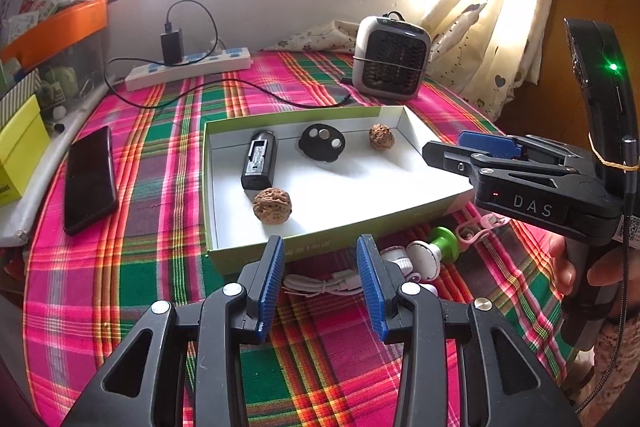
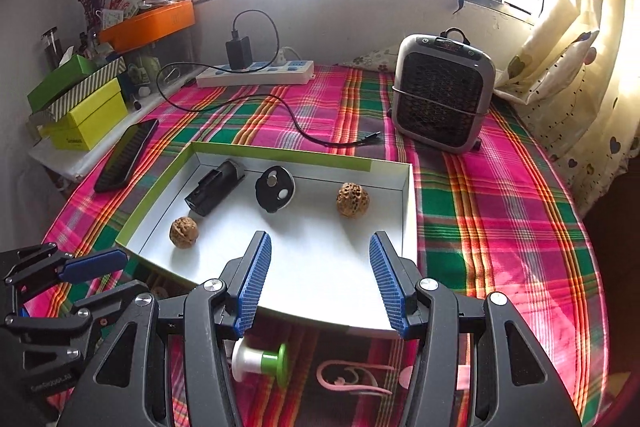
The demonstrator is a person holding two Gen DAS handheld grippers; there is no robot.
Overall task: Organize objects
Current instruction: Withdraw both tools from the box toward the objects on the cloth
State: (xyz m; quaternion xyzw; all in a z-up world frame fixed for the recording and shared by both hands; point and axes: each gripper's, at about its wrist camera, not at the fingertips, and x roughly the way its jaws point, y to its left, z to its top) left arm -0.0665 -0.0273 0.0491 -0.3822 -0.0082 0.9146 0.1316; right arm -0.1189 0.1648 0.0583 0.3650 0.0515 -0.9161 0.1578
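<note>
Two hand-held claws hover over a plaid-covered tabletop (image 2: 500, 227) where a shallow green-edged box (image 1: 224, 251) serves as the collecting tray. Four things already lie on its white floor: a black battery holder (image 1: 259, 159), a round black disc with metal buttons (image 1: 322, 142), and two walnuts, one (image 1: 272, 205) near the front wall and one (image 1: 381, 136) toward the far right corner. They lie apart from one another, none touching.

The left claw (image 1: 321, 281) is empty, its blue pads spread wide, just short of the box's near wall. Directly ahead of it lies a coiled white cable (image 1: 326, 283), likely the next pick. The right claw (image 2: 320, 281) is likewise empty and spread wide, poised over the box's near right corner.

The items still outside the box sit against its near wall: a green-and-white suction knob (image 2: 262, 361) and a pink loop strap (image 2: 352, 377), probably left there as the waiting pile.

The left view alone shows the cable and the white round pieces (image 1: 416, 255) beside the knob; it also catches the right claw from the side, with a green light on its handle. The right view alone shows the strap's full curl and a potted branch by the window. A phone (image 1: 90, 179), power strip (image 1: 188, 67) and small heater (image 2: 442, 93) stand clear of the box on the cloth.
</note>
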